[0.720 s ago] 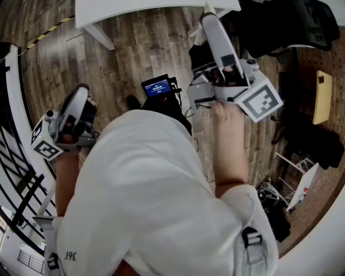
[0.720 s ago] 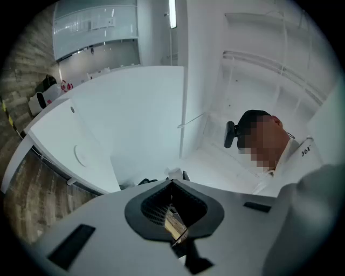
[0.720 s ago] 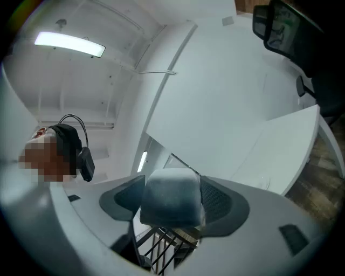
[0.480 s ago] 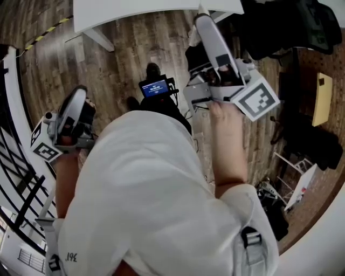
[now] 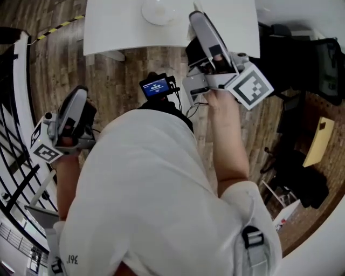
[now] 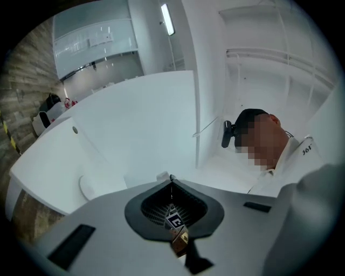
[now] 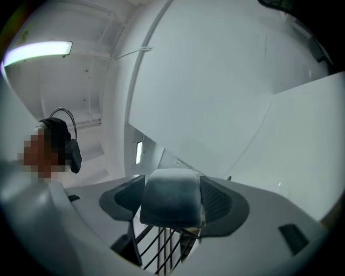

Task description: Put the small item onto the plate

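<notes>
In the right gripper view my right gripper [image 7: 171, 210] is shut on the small item [image 7: 171, 195], a rounded grey-blue block that fills the gap between both dark pads. In the head view this gripper [image 5: 206, 46] is raised near the front edge of the white table [image 5: 118, 27]. A white plate [image 5: 159, 11] lies on that table, to the left of and beyond the gripper. My left gripper [image 5: 73, 116] hangs low at my left side above the wooden floor. Its jaws [image 6: 172, 186] are shut, with nothing gripped between the pads.
A small device with a lit screen [image 5: 156, 87] sits in front of my chest. A black railing [image 5: 16, 178] runs along the left. Dark bags [image 5: 312, 183] and a yellow board [image 5: 318, 141] lie on the floor at the right.
The table and its plate have come into view at the top of the head view. The right gripper has shifted slightly up and left with the item. The left gripper stays put.
</notes>
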The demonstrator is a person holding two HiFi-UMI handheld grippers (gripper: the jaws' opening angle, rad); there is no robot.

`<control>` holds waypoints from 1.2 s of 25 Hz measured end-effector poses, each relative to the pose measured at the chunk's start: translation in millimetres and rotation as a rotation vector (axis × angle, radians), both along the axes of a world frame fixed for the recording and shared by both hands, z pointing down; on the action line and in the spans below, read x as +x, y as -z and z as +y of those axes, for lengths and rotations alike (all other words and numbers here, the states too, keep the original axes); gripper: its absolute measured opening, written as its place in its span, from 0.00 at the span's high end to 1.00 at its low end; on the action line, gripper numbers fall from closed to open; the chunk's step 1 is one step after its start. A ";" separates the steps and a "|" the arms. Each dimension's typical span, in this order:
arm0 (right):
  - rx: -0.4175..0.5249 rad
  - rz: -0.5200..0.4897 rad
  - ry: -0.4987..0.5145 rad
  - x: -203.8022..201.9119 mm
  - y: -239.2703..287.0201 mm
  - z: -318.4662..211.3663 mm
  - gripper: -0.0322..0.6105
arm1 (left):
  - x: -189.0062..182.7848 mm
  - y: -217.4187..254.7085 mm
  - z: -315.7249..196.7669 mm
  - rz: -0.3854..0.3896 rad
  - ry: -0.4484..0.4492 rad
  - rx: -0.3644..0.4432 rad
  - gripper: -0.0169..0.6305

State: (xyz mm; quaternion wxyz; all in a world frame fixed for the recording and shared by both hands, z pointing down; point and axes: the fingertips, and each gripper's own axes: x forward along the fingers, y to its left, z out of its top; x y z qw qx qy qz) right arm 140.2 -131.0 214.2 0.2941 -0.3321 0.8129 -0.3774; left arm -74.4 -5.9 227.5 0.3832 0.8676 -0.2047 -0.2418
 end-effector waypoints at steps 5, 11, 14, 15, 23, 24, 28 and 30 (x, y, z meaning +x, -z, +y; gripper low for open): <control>-0.050 -0.001 0.067 1.6 -24.0 -81.0 0.47 | 12.4 -12.5 -70.7 0.004 0.053 -0.020 0.97; -0.068 0.017 0.114 -4.8 -27.2 -81.8 0.47 | 16.8 -6.8 -67.0 0.017 0.083 -0.032 0.97; -0.075 0.145 0.088 -7.5 -57.9 -96.0 0.47 | 20.2 -8.9 -79.1 0.006 0.075 -0.038 0.97; -0.088 0.269 0.067 -6.9 -86.6 -105.0 0.47 | 20.9 -9.8 -83.8 0.001 0.073 -0.038 0.97; -0.054 1.330 0.192 -38.3 -308.3 -177.4 0.47 | 21.6 -7.7 -81.8 -0.065 0.101 -0.047 0.97; -0.068 1.363 0.214 -40.5 -322.4 -179.8 0.47 | 19.1 -8.9 -81.1 -0.068 0.112 -0.053 0.97; -0.104 1.365 0.248 -42.6 -337.5 -184.5 0.47 | 12.2 -13.7 -82.6 -0.058 0.145 -0.080 0.97; -0.089 1.338 0.220 -39.6 -324.2 -186.6 0.32 | 11.3 -14.2 -81.5 -0.057 0.146 -0.077 0.97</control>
